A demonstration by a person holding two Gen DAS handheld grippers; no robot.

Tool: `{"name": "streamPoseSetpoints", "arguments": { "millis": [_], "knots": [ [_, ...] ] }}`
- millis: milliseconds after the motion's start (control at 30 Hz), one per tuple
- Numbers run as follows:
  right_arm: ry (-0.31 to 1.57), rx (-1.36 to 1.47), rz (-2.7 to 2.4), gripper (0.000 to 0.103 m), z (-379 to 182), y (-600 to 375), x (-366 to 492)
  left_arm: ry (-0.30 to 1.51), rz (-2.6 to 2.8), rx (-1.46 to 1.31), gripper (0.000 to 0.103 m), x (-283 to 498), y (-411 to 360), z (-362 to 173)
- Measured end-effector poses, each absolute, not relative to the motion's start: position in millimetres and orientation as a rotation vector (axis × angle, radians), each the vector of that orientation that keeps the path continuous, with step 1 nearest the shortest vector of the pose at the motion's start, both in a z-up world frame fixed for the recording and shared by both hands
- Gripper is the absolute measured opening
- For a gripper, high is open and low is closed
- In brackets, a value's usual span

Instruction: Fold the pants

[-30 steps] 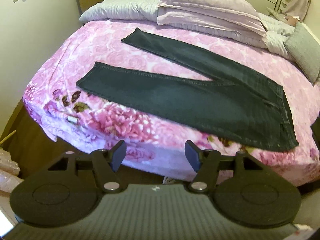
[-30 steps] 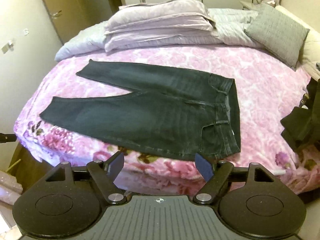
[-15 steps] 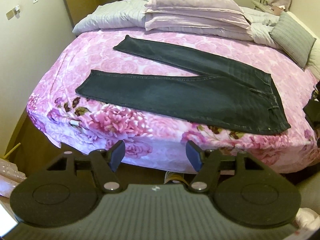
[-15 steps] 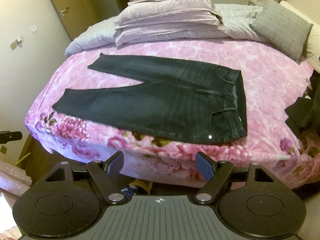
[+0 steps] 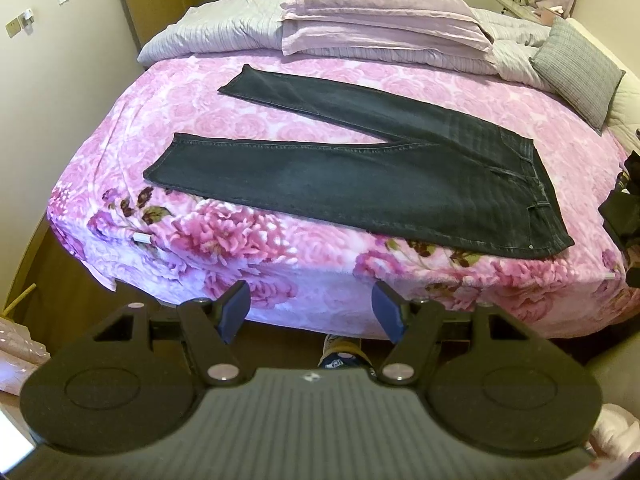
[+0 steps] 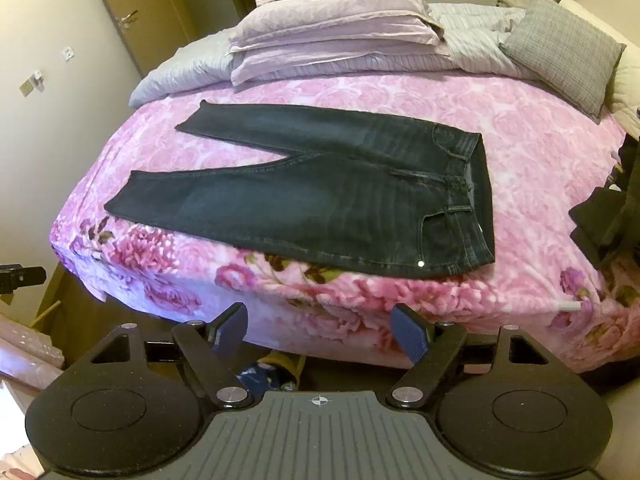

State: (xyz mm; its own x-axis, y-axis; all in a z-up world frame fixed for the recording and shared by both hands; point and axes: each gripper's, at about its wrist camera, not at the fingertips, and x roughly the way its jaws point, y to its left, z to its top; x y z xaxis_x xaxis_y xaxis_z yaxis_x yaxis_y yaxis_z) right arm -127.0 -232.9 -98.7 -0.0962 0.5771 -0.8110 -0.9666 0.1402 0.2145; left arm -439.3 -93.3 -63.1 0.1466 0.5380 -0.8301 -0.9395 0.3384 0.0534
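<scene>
Dark denim pants (image 5: pixel 384 176) (image 6: pixel 332 204) lie flat on a pink floral bedspread (image 5: pixel 280 248) (image 6: pixel 540 152), legs spread in a V toward the left, waistband at the right. My left gripper (image 5: pixel 311 312) hangs open in front of the bed's near edge, below the near leg, holding nothing. My right gripper (image 6: pixel 320 334) is open too, off the near edge below the hip part of the pants, with nothing between its fingers.
Folded lilac bedding and pillows (image 5: pixel 380 24) are stacked at the head of the bed, with a grey cushion (image 6: pixel 560 48) at the right. A dark garment (image 6: pixel 604 220) lies at the bed's right edge. A wall and a door (image 6: pixel 132 16) are on the left. Feet (image 5: pixel 344 354) show on the floor.
Both grippers have drawn back and lowered away from the bed, so the bed edge and pants sit farther off. The pants have not moved. Both grippers stay open.
</scene>
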Motion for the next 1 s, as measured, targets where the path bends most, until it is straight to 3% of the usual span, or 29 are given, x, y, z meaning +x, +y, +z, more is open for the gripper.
{"name": "streamPoseSetpoints", "arguments": {
  "millis": [633,1000],
  "knots": [
    [0.925,-0.536,1.417,0.076,-89,-216,-126,0.849,1.140,-0.547,0.065,-437,-75,-61],
    [0.931,-0.529,1.399,0.076,-96,-188,-115,0.835,1.119,-0.517,0.072,-428,-34,-66]
  ]
}}
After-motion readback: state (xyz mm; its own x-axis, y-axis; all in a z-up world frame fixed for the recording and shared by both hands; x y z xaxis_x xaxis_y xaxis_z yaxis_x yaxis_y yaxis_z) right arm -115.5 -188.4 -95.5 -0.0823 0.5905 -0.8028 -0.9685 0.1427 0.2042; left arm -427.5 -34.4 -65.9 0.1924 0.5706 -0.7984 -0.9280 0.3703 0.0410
